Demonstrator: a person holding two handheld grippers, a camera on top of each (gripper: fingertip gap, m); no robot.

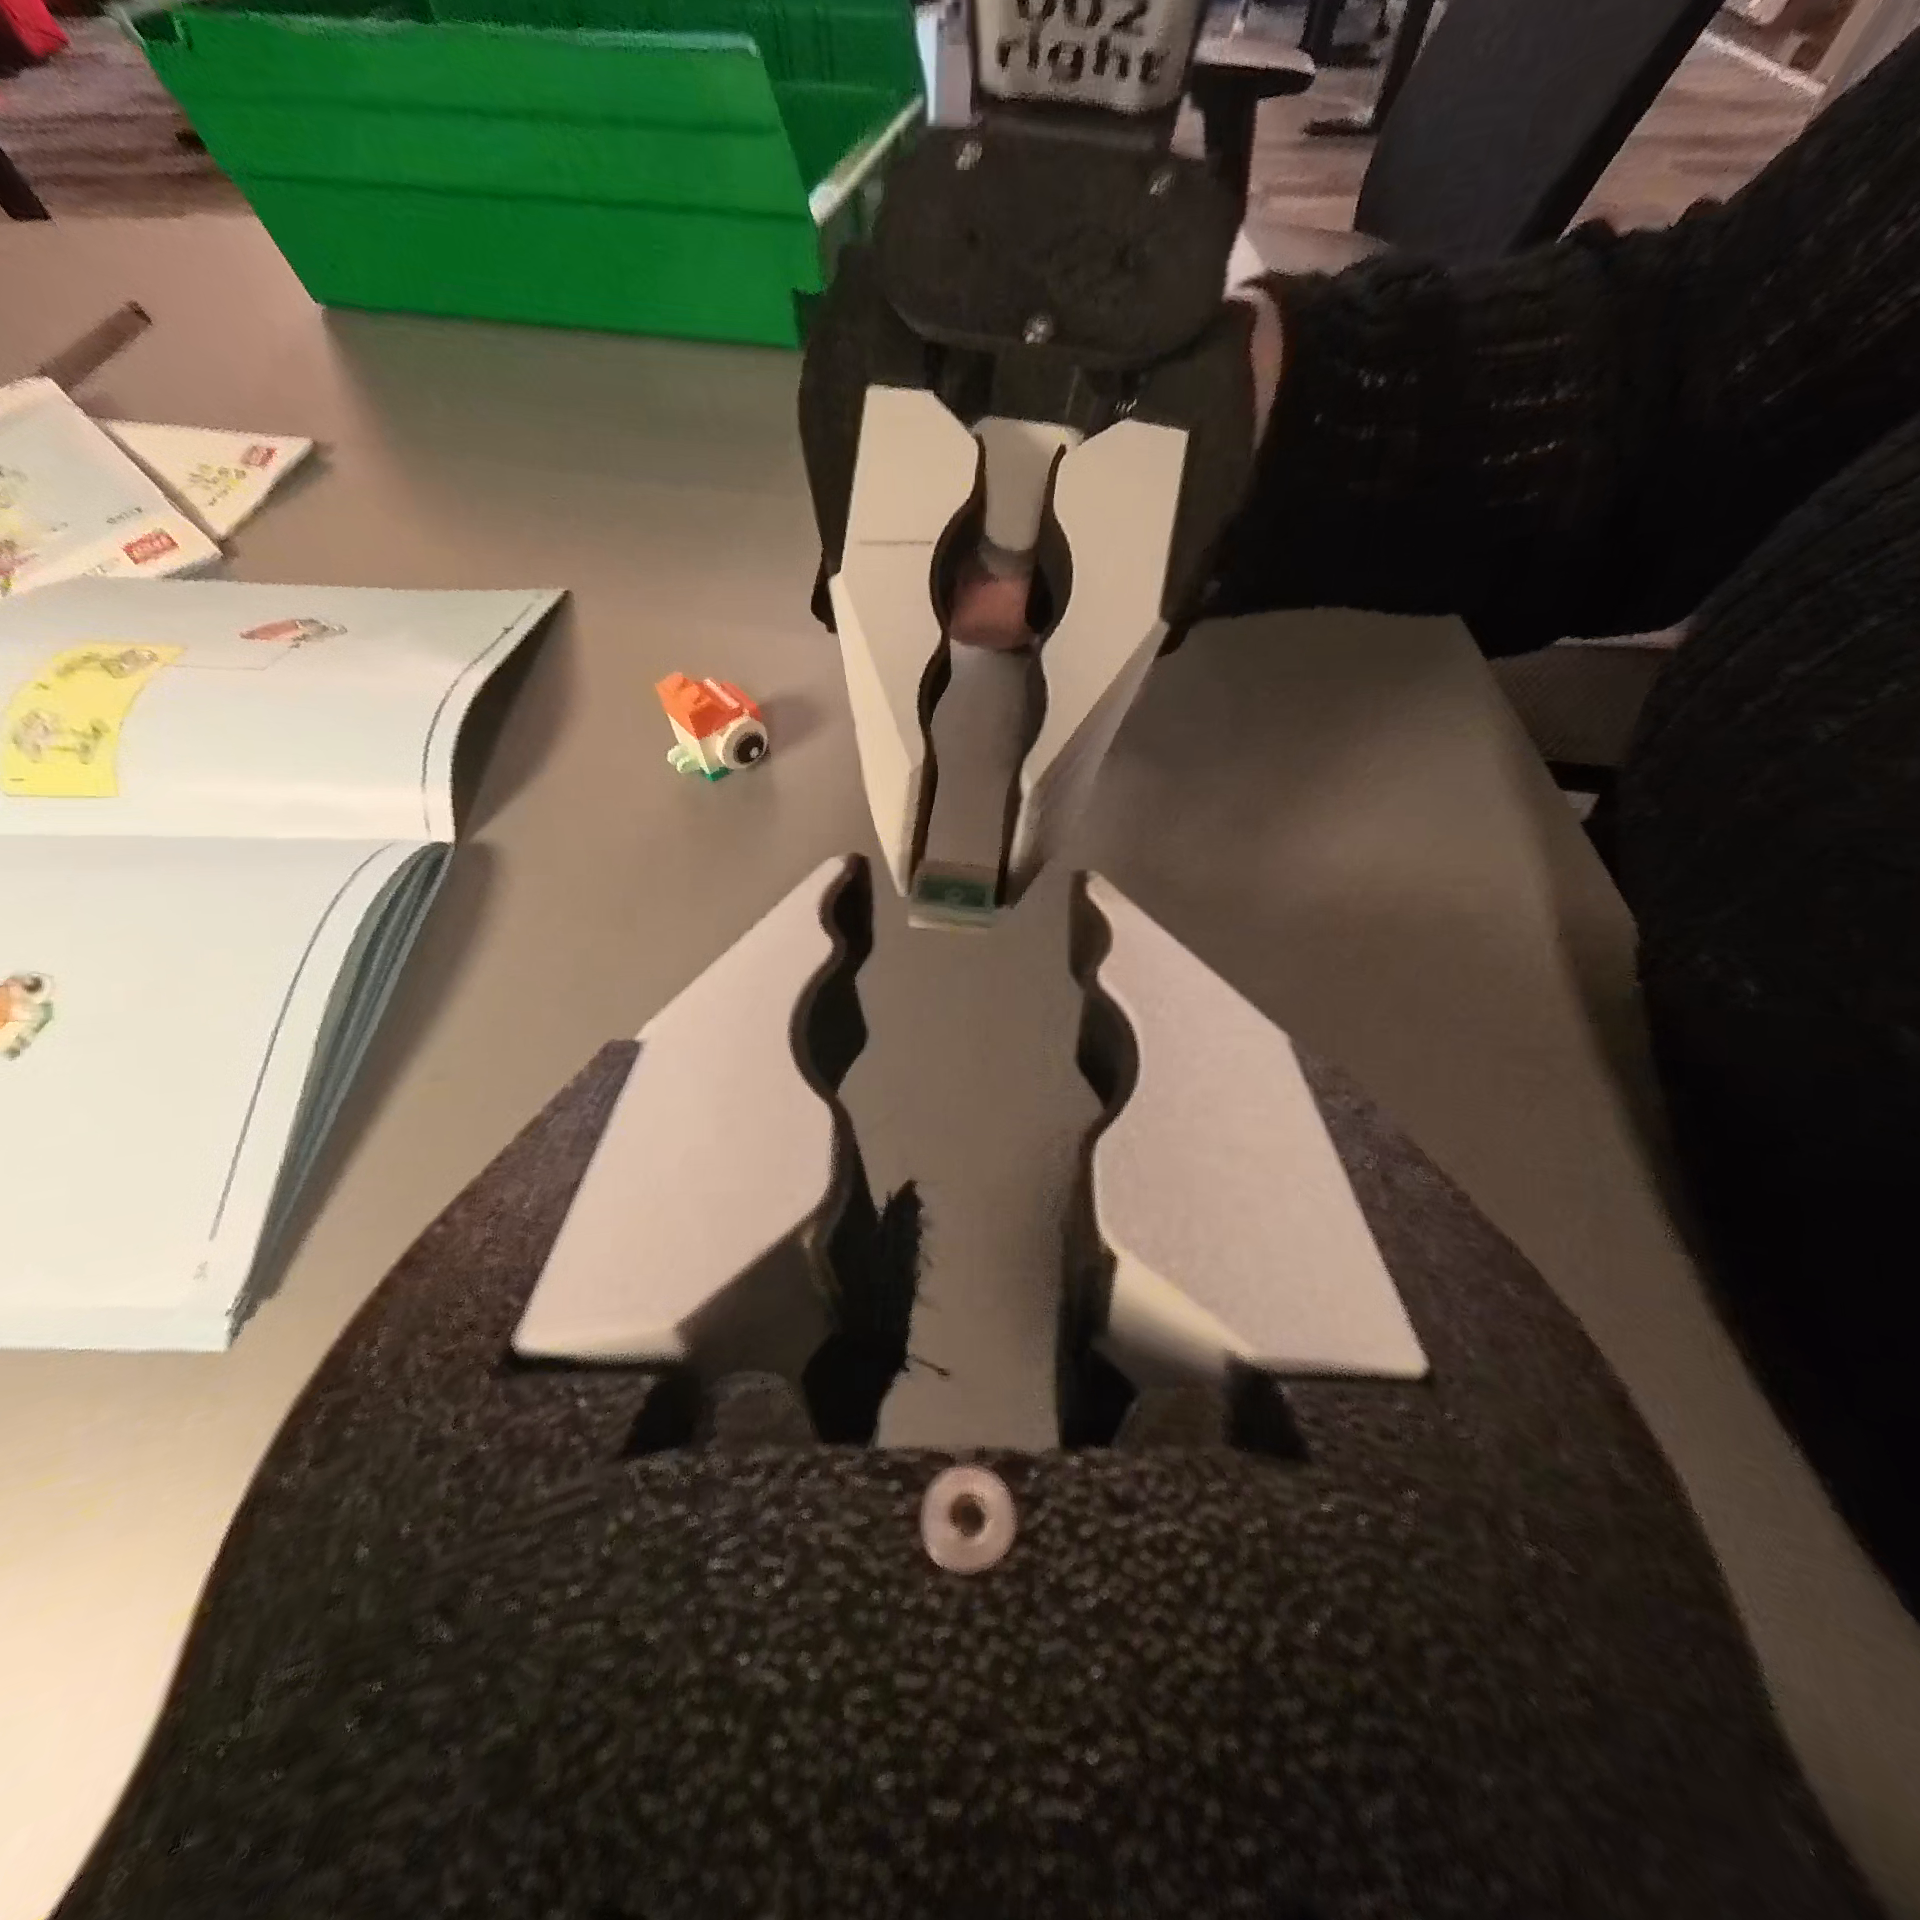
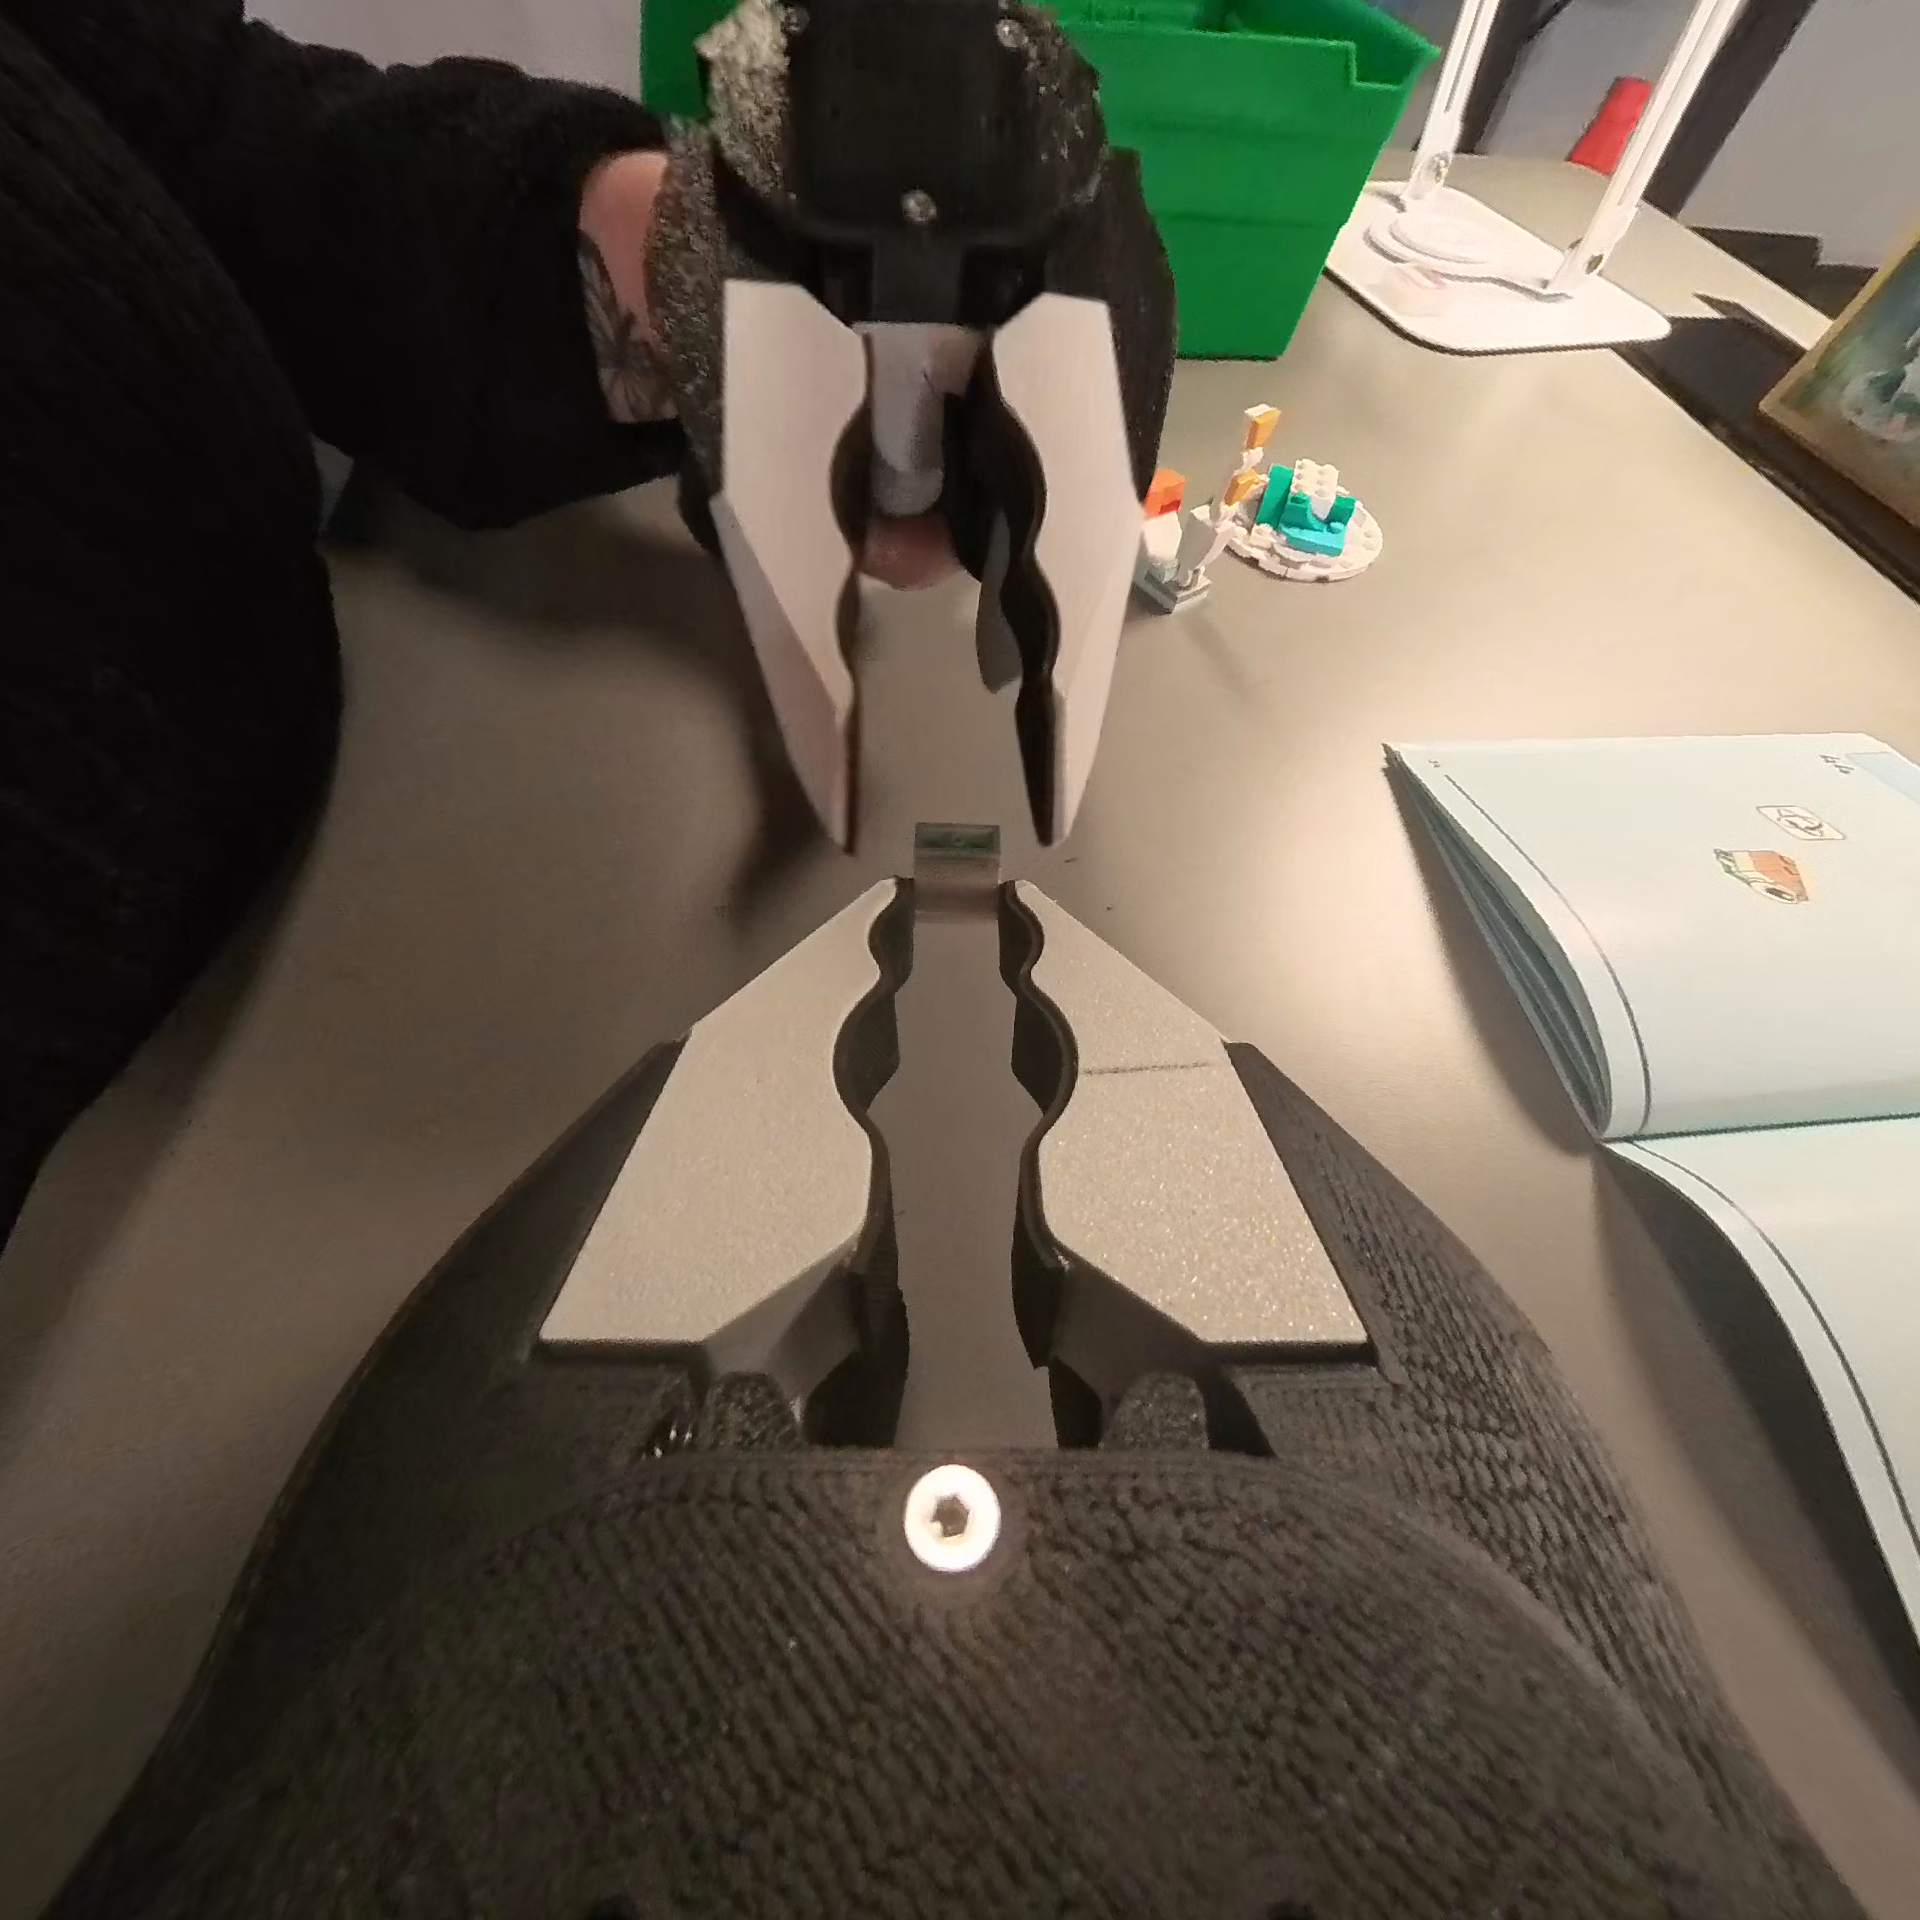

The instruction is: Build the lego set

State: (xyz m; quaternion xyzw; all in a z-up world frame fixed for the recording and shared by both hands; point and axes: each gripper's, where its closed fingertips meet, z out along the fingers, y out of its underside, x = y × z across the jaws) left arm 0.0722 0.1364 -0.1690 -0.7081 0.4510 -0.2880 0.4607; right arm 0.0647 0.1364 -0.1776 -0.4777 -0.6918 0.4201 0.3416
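So your two grippers are nose to nose over the grey tabletop. Your right gripper has its jaws pinched onto a small flat piece, pale with a green face on the end, sticking out just past the tips. In the left wrist view you can see that same piece poking out toward you. Your left gripper has its jaws spread wide with nothing between them, tips sitting on either side of the piece but not touching it as far as I can tell. Off to your left gripper's side there's a little orange and white fish build lying on the tabletop, near an open instruction booklet. From the right wrist view there's a round white base with teal bricks and a thin white and orange stalk build beside it, well behind the grippers. A green bin sits at the far edge.
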